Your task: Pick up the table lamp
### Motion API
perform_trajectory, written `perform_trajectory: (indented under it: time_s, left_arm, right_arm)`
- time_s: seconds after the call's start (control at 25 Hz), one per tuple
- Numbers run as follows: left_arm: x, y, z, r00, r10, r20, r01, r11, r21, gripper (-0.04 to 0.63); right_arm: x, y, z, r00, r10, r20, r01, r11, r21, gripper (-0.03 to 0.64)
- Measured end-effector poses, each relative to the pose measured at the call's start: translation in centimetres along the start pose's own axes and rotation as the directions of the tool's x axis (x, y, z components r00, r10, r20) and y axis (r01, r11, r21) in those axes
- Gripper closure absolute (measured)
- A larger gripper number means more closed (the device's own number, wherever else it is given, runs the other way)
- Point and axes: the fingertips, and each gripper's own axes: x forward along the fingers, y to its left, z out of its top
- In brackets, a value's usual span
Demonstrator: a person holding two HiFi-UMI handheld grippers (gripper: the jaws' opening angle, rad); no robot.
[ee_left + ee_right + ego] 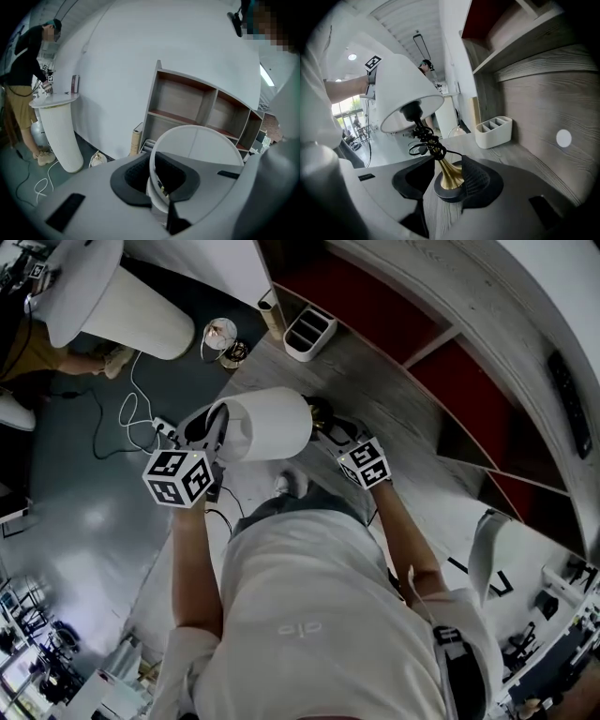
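Note:
The table lamp has a white shade, a black stem wrapped in coiled cord and a brass foot on a black disc. It leans with the shade toward the left, and the disc rests on the wooden surface. My left gripper is shut on the shade's rim, which runs between its pads. My right gripper stands open around the lamp's foot. Its left pad is apart from the disc and its right pad is close beside it. In the head view the left gripper and the right gripper flank the lamp.
A white compartment organiser stands farther along the wooden surface. Shelves with red backs rise at the right. On the floor to the left are a white pedestal table, a person, loose cable and a small round lamp.

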Motion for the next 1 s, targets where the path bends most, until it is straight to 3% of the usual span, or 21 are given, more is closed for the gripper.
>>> perform_trajectory:
  time_s: [0.2, 0.6, 1.0]
  left_arm:
    - [-0.9, 1.4, -0.7, 0.999, 0.043, 0.008, -0.042, 0.999, -0.025, 0.555]
    - [-2.3, 3.6, -2.3, 0.990, 0.135, 0.025, -0.133, 0.988, -0.074, 0.555]
    - [-4.1, 5.3, -3.9, 0.980, 0.192, 0.050, -0.179, 0.966, -0.188, 0.555]
  right_arm:
    - [3.0, 0.8, -0.1, 0.996, 0.070, -0.054, -0.075, 0.992, -0.103, 0.373]
    - [7.6, 3.0, -0.1, 0.968, 0.204, -0.150, -0.233, 0.948, -0.216, 0.351]
    - [10.3, 3.4, -0.2, 0.942, 0.166, -0.291, -0.277, 0.873, -0.401, 0.353]
